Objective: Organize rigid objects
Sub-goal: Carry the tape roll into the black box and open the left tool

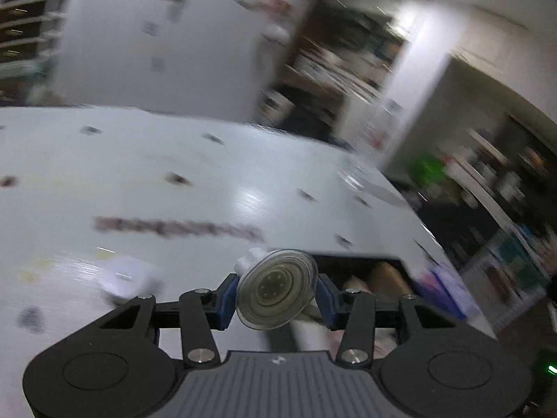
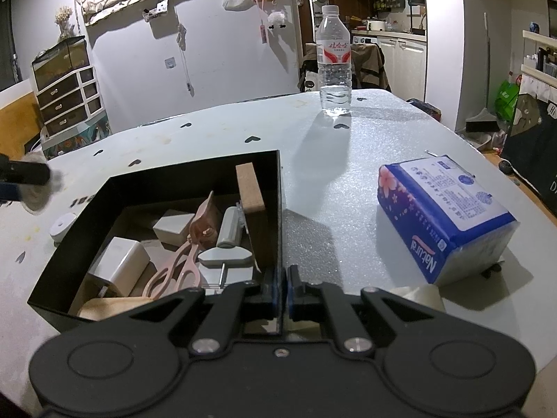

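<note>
- Kitchen-like room behind a pale grey counter [image 2: 330, 181] printed with small dark hearts; left wrist view is heavily motion-blurred, right wrist view is sharp.
- Left gripper [image 1: 277, 296]: held above the counter, tilted, looking across it toward the far edge. Its blue-padded fingers [image 1: 228, 297] are narrowed onto a clear suction cup [image 1: 276, 289], one pad on either side of the disc, with the disc's flat face turned to the camera. A white knob on the cup sticks out at upper left, beyond the left pad.
- Black box [image 2: 156, 230], open-topped, sits on the counter; in the left view its corner shows just past the suction cup, to the right.
- Right gripper [image 2: 282, 291]: low and level at the near right corner of the box, fingers almost together. The thin right-hand wall of the box runs into the slim gap between the pads; actual contact with the wall cannot be told.
- Box contents: pink scissors [image 2: 177, 268], white charger block [image 2: 120, 264], smaller white block [image 2: 173, 227], grey-handled tool [image 2: 226, 256], wooden block [image 2: 250, 188] leaning on the right wall.
- Blue tissue pack [image 2: 442, 216] lies on the counter right of the box, well apart from it.
- Water bottle [image 2: 333, 59] stands upright near the far edge.
- Small white round object [image 2: 62, 226] touches the box's left outer wall.
</note>
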The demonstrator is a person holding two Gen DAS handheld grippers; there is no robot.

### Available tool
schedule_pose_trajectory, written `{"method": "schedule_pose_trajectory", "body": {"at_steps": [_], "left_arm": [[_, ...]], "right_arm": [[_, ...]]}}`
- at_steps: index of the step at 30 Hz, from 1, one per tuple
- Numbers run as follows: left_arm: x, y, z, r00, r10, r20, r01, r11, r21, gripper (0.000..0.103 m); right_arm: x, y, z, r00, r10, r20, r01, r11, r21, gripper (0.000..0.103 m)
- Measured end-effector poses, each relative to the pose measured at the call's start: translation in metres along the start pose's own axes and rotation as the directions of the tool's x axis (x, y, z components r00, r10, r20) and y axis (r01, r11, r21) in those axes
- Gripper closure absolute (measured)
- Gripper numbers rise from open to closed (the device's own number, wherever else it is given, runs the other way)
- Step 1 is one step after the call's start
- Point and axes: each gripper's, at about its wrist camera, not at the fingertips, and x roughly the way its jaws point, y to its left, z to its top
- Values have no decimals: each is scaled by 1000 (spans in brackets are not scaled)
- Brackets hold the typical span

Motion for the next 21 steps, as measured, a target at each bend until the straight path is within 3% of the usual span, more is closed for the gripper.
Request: {"method": "schedule_pose_trajectory", "body": {"at_steps": [4,8,14,21], "left_arm": [[23,-37,-6,991,-87,-105,93,994,59,55],[46,-66,-18,969,-148,-197,168,981,93,55],[73,-83,-28,936,-183,-301,215,974,77,55],[87,-89,-26,908,-228,-352,250,968,15,55]], "right_arm": [[0,-1,0,1000,6,-1,-6,1000,-2,97],[0,-3,0,1000,13,-3,-13,1000,-1,97],[0,-4,1,1000,17,-5,-17,1000,-1,96],[0,-4,1,1000,21,-6,-21,1000,4,96]]}}
